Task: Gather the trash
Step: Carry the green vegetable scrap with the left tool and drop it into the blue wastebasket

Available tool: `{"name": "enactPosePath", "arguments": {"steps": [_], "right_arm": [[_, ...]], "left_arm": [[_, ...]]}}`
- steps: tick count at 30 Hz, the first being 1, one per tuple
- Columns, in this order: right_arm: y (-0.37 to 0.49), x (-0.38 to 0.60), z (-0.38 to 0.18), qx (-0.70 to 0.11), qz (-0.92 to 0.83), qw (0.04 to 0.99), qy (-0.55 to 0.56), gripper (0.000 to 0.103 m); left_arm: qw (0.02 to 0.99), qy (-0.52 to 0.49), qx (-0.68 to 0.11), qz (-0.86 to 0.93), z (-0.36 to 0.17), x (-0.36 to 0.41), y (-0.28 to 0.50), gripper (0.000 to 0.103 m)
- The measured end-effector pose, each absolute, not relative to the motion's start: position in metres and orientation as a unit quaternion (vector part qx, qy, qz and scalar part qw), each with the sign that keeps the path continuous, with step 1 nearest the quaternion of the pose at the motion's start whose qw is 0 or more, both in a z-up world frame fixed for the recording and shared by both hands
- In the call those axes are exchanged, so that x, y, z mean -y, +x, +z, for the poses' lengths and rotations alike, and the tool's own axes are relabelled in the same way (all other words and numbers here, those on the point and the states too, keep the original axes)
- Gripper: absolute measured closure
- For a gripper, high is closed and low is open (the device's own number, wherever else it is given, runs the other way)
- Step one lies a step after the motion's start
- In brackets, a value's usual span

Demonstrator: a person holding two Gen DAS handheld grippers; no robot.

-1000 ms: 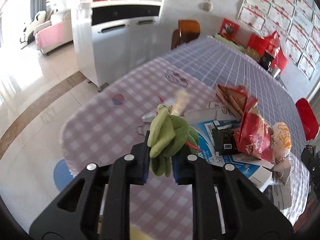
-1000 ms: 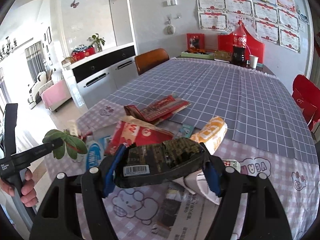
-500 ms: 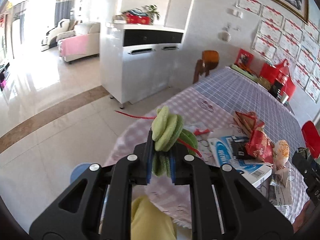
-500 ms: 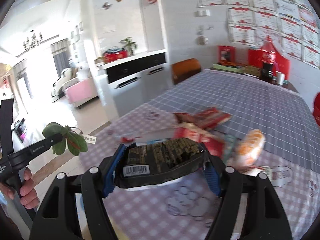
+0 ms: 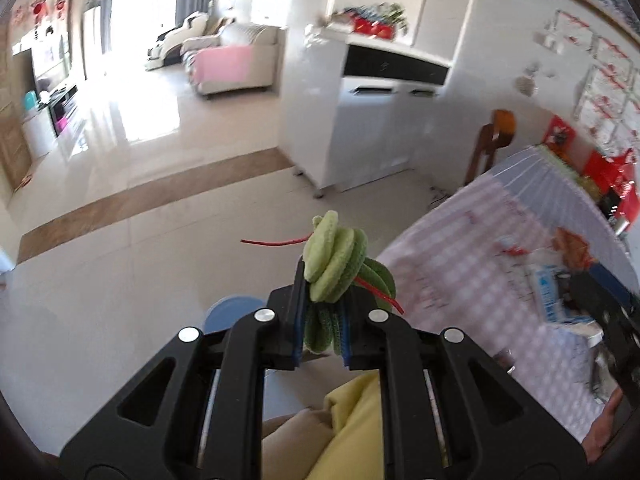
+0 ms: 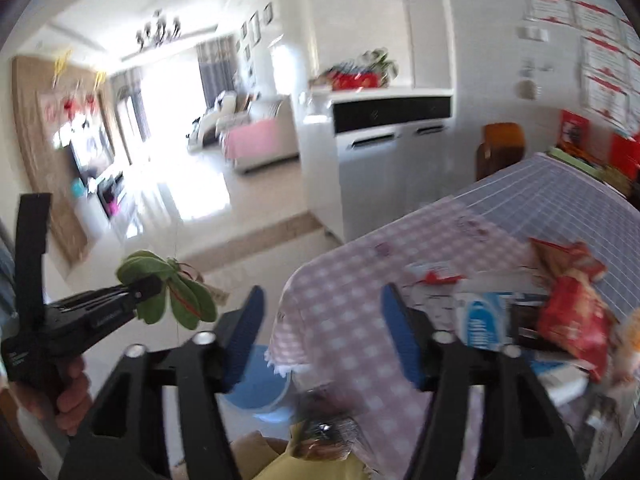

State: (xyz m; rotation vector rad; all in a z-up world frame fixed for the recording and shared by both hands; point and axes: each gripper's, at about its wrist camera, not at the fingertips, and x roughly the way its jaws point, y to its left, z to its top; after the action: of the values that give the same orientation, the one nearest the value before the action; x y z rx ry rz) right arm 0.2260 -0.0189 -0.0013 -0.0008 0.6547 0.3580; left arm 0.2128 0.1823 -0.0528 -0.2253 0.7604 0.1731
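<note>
My left gripper [image 5: 320, 312] is shut on a green leafy bundle with red stems [image 5: 338, 258], held over the floor left of the table; it also shows in the right wrist view [image 6: 168, 292]. My right gripper [image 6: 320, 336] is open and empty. A dark shiny wrapper [image 6: 326, 434] is below it, blurred, falling. A blue bin [image 6: 260, 376] stands on the floor beside the table corner; its rim shows in the left wrist view [image 5: 228, 308]. More wrappers lie on the table: a red bag [image 6: 572, 316] and a blue-white carton [image 6: 480, 320].
The table has a pink checked cloth [image 6: 360, 280] and a grey checked one [image 6: 560, 192]. A white cabinet [image 5: 380, 120] and a wooden chair [image 5: 492, 140] stand behind it. Tiled floor [image 5: 120, 240] spreads to the left. Yellow cloth [image 5: 352, 432] is below the grippers.
Both grippers swung left, off the table toward the floor and the blue bin. My right gripper opened and let go of the dark wrapper, which is dropping. The left still grips the green bundle.
</note>
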Motion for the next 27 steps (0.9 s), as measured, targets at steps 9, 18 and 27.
{"name": "enactPosePath", "arguments": {"steps": [9,18,27], "right_arm": [[0.25,-0.013,-0.036,-0.376,0.176,0.909,-0.013,0.037],[0.255,-0.035,-0.046,-0.395,0.191,0.898,-0.03,0.034],[0.257,-0.037,-0.049,-0.401,0.193,0.895,-0.031,0.034]], "left_arm": [[0.878,-0.135,-0.437,0.142,-0.118,-0.241,0.214,0.089],[0.839,-0.158,-0.494,0.162,-0.169,-0.281,0.226,0.071],[0.838,-0.15,-0.491,0.187,-0.173,-0.291,0.229,0.044]]}}
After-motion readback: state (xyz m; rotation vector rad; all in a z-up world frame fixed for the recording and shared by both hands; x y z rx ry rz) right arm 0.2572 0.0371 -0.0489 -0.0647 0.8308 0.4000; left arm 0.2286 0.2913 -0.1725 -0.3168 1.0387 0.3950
